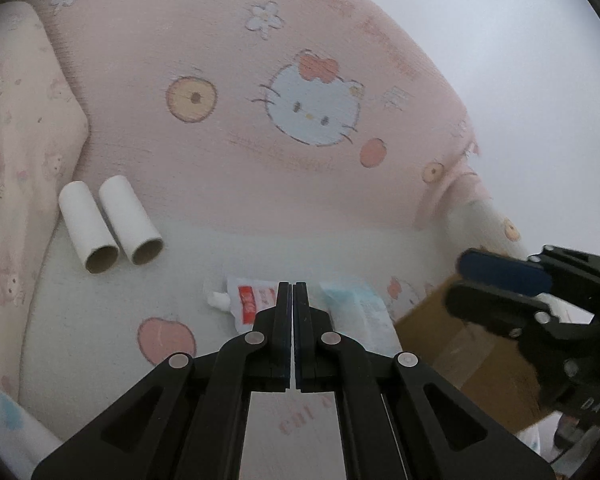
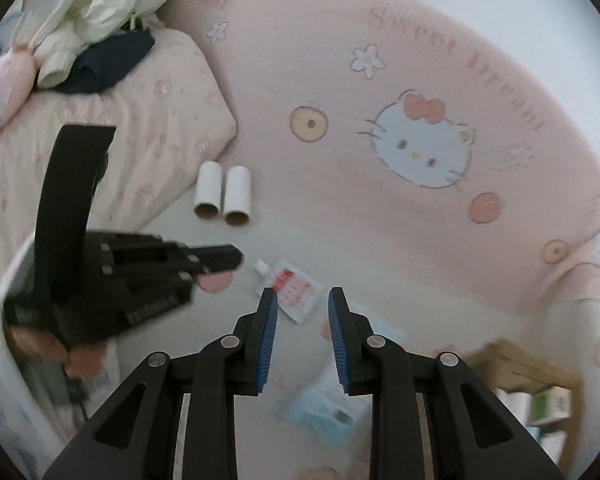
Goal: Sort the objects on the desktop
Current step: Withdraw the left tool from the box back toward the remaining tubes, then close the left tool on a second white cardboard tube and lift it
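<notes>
Left wrist view: left hand-held gripper with fingers pressed together, nothing between them, tips over the red-printed tube.
Right wrist view: right hand-held gripper parted wide and empty, poised above the same tube; the gap looks set to straddle it.
Blue packet: pale blue packet lies flat just beside the tube, under the right gripper; blurred, print unreadable.
Cardboard rolls: two cardboard rolls side by side, touching, open ends toward the camera, well apart from the tube; likely already grouped.
Box: brown cardboard box at the bed's edge, items inside; probably the sorting target.
Surface: a bed, not a desk; pink cartoon-cat blanket over a white sheet, pillow at left.
Room: plain pale wall beyond; crumpled clothing heaped past the pillow.
</notes>
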